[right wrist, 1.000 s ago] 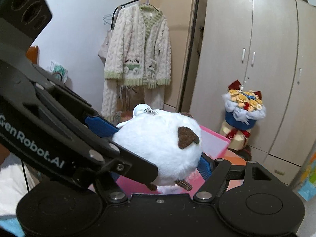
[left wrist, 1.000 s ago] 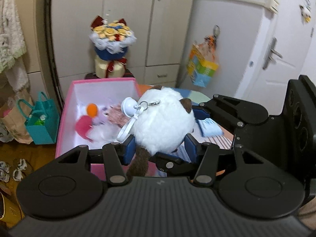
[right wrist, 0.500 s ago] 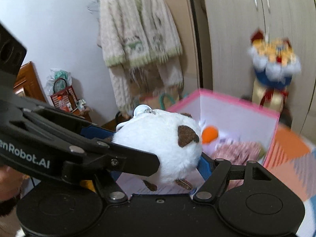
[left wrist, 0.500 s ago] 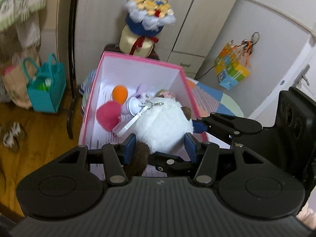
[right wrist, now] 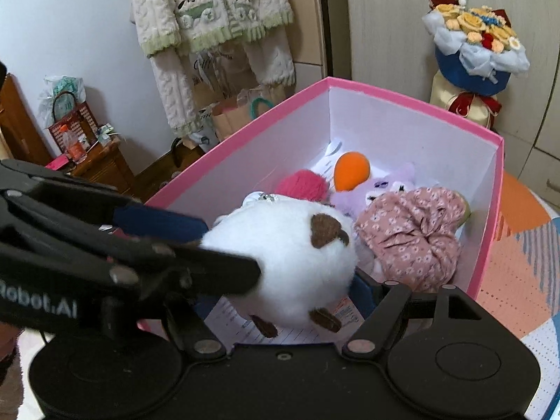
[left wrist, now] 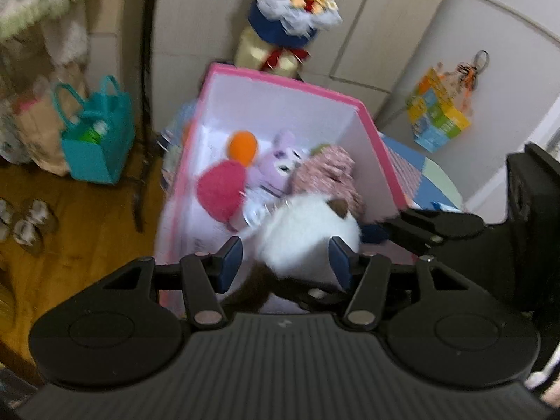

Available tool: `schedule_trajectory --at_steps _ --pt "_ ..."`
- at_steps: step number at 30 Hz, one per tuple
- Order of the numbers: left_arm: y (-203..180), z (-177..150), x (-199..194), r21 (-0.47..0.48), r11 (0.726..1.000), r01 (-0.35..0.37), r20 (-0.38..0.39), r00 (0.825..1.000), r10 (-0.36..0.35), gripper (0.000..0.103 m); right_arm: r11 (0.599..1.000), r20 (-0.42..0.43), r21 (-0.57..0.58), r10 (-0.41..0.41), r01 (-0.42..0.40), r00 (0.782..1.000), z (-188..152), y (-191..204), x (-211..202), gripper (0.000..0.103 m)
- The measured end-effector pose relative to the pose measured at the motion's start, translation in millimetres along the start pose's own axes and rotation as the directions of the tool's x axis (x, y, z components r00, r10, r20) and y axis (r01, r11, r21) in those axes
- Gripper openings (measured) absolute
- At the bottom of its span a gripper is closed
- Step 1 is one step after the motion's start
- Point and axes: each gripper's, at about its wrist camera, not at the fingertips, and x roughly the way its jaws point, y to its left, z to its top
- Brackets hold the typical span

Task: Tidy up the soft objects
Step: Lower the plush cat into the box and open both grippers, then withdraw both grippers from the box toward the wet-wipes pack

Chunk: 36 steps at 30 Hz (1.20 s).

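A round white plush (left wrist: 308, 238) with brown ears hangs over the near end of the pink box (left wrist: 280, 80). My left gripper (left wrist: 285, 262) straddles it with jaws opening: the left pad (left wrist: 231, 262) stands clear of the fur, and the right pad touches it. From the right, my right gripper (right wrist: 287, 294) also has the white plush (right wrist: 283, 262) between its fingers. Its right pad (right wrist: 362, 290) presses the fur, its left pad is hidden, and its jaws are opening slightly. Inside the box lie an orange ball (right wrist: 351, 171), a pink fluffy toy (right wrist: 301, 183), a purple plush (right wrist: 381, 185) and a floral cloth toy (right wrist: 409, 238).
A bouquet (right wrist: 476, 35) stands behind the box in front of the wardrobe. A teal bag (left wrist: 98, 140) and shoes (left wrist: 28, 224) sit on the wooden floor at left. A cardigan (right wrist: 210, 17) hangs on a rack. The box rests on a colourful mat (right wrist: 518, 245).
Both grippers came down and forward with the plush until it hung over the box. The left jaws widened, and the left pad came off the fur.
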Motion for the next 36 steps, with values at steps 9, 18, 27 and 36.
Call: schedule_trajectory --at_steps 9,18,27,36 --pt "-9 -10 -46 0.056 0.995 -0.079 0.133 0.988 0.071 0.061 0.999 0.113 0.029 0.02 -0.024 0.993 -17 -11 -54 0.082" --pt "-40 -26 -91 0.16 0.986 -0.037 0.173 0.985 0.009 0.064 0.999 0.217 0.053 -0.022 0.011 0.976 -50 -24 -134 0.082" --pt "-93 -51 -120 0.323 0.946 0.04 0.165 0.981 -0.098 0.071 0.996 0.271 0.026 -0.084 0.08 0.959 -103 -26 -199 0.082" --pt "-156 -66 -107 0.43 0.888 0.165 0.077 0.973 -0.218 0.079 0.983 0.298 0.001 -0.175 0.183 0.938 -158 -42 -243 0.084"
